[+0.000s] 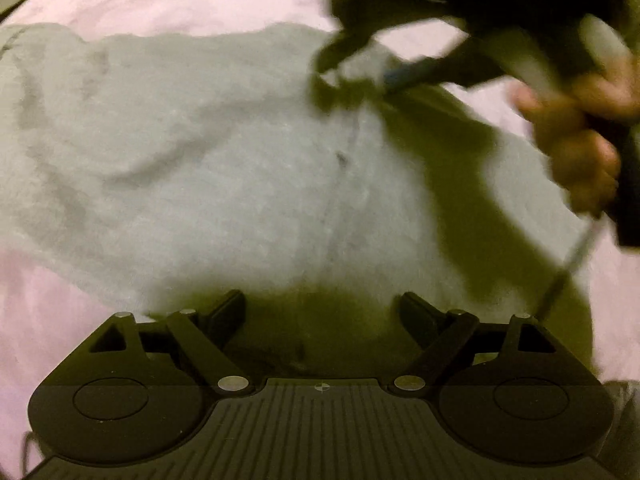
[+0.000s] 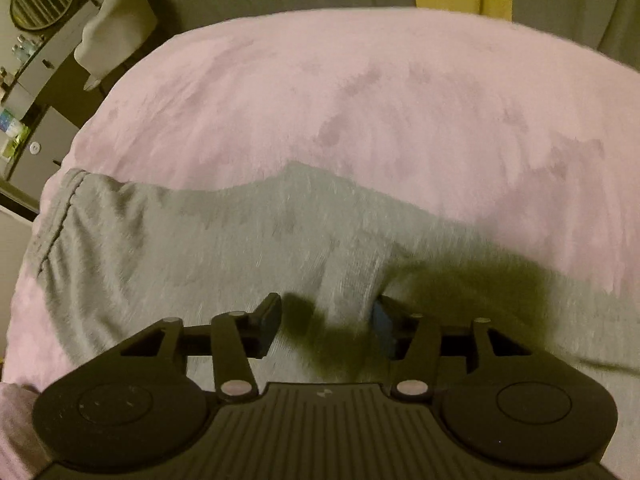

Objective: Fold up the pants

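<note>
The grey pants (image 2: 224, 248) are spread flat across a pink bed cover (image 2: 360, 92), the waistband seen at the left edge. The left claw (image 1: 322, 310) is held wide above the fabric, nothing gripped. The right claw (image 2: 326, 322) is also spread wide over a raised fold of the pants. A dresser (image 2: 44, 80) is seen beside the bed.

We hold the left gripper (image 1: 322, 312) low and level, its two fingers spread wide apart with nothing between them. In the left wrist view, the right gripper (image 1: 332, 76) appears motion-blurred at upper right, angled downward and to the left, gripped by our right hand (image 1: 576, 136). In its own view, the right gripper (image 2: 326, 328) has its fingers parted, blue pads (image 2: 384, 326) facing inward.
</note>
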The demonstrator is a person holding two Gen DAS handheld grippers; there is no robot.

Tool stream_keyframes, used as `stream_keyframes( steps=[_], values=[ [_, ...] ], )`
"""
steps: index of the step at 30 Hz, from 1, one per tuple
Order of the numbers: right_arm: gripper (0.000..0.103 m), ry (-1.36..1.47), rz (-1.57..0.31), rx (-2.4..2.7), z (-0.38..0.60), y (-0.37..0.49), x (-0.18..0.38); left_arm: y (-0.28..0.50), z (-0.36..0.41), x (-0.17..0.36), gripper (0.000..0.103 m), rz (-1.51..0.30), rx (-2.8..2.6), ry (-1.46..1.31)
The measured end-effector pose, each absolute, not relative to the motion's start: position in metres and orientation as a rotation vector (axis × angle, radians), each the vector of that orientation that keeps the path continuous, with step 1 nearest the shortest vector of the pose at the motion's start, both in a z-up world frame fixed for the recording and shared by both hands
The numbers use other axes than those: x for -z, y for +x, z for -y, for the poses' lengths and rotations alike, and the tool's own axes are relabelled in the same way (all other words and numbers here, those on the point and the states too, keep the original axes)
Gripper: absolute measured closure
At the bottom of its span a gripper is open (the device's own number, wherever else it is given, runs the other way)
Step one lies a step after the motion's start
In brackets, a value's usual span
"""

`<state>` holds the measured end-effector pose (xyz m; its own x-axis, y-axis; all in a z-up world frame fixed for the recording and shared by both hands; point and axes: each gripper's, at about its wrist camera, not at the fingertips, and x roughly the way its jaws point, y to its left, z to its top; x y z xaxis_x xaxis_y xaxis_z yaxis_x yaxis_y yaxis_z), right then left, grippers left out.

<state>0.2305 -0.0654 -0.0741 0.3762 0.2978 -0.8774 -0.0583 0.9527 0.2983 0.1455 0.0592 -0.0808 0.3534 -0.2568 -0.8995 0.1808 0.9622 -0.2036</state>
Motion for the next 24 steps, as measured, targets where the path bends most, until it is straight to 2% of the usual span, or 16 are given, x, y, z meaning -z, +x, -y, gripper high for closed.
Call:
stream_keyframes(
  steps=[4,6,8,12,16,21,24],
  values=[
    [0.049,0.284,-1.063,-0.247,0.082,0.204,0.051,0.149,-0.071,0.078,0.014,-1.146,0.240,-0.079],
    [0.040,0.252,-1.030,-0.249,0.078,0.192,0.044,0.151,-0.070,0.083,0.014,-1.170,0.231,-0.072],
    [0.036,0.211,-1.077,-0.248,0.071,0.184,0.047,0.155,-0.070,0.085,0.013,-1.175,0.230,-0.041],
    [0.036,0.204,-1.223,-0.250,0.059,0.187,0.077,0.162,-0.072,0.082,0.013,-1.164,0.204,-0.026],
    [0.036,0.128,-1.105,-0.164,0.050,0.188,0.069,0.164,-0.085,0.081,0.013,-1.169,0.220,-0.065],
    [0.036,0.090,-1.158,-0.113,0.043,0.194,0.072,0.163,-0.082,0.078,0.013,-1.151,0.223,-0.027],
    [0.043,0.051,-1.169,-0.071,0.044,0.196,0.078,0.154,-0.071,0.070,0.014,-1.150,0.228,-0.034]
  ],
)
